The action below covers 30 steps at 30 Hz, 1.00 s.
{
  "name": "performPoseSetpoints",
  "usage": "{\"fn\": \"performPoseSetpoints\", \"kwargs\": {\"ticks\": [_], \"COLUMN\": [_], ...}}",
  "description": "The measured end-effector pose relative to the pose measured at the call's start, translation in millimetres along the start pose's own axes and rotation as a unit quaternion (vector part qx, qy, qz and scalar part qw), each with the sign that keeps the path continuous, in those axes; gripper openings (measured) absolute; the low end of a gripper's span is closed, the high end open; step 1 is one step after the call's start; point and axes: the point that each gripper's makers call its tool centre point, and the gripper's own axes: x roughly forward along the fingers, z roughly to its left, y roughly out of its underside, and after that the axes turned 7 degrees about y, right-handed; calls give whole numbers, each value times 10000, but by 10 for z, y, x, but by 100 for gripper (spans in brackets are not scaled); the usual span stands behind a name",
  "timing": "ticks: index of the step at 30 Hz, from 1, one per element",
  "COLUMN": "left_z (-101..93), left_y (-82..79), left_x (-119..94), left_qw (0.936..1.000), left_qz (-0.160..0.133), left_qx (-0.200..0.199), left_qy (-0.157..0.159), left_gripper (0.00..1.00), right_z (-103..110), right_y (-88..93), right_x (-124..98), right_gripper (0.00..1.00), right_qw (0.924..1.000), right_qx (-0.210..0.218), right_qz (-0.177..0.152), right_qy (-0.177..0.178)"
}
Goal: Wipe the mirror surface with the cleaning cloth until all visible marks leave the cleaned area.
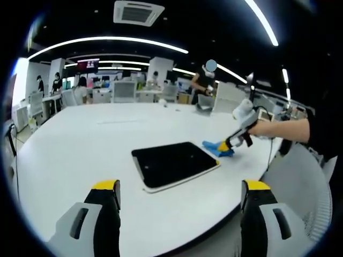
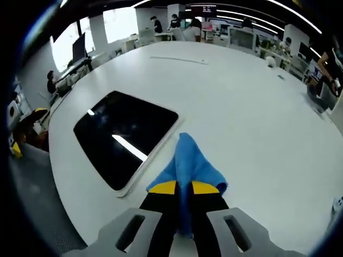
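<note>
Blue cleaning cloth (image 2: 188, 163) pinched between right gripper (image 2: 183, 187) fingers.

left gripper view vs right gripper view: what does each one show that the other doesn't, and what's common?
Left gripper view alone: the left hand-held gripper, jaws apart with nothing between them, the person's hand on the right hand-held gripper, and a ceiling vent.

Right gripper view alone: the right gripper's jaws shut on the cloth, and a light strip reflected in the mirror.

Both: the white table, the dark mirror lying flat on it, the blue cloth beside the mirror's edge, and the office behind.
</note>
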Motion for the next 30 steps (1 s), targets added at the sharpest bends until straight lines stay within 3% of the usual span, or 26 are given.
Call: {"fn": "performPoseSetpoints", "kwargs": {"ticks": [12, 23, 30], "left_z": [-3, 1, 3], "left_y": [4, 2, 0], "left_x": [0, -3, -4], "left_qw": [10000, 10000, 10000], "left_qz": [14, 16, 17], "left_qx": [14, 20, 23], "left_qy": [10, 3, 4], "left_gripper": [93, 93, 93], "right_z": [-38, -66, 62], "right_y": [-24, -182, -212], "right_x": [-26, -252, -515], "right_gripper": [12, 22, 26], "right_qw": [9999, 9984, 9969], "right_qx": [124, 273, 326], "right_qz": [-95, -480, -713], "right_qy": [-30, 83, 52]}}
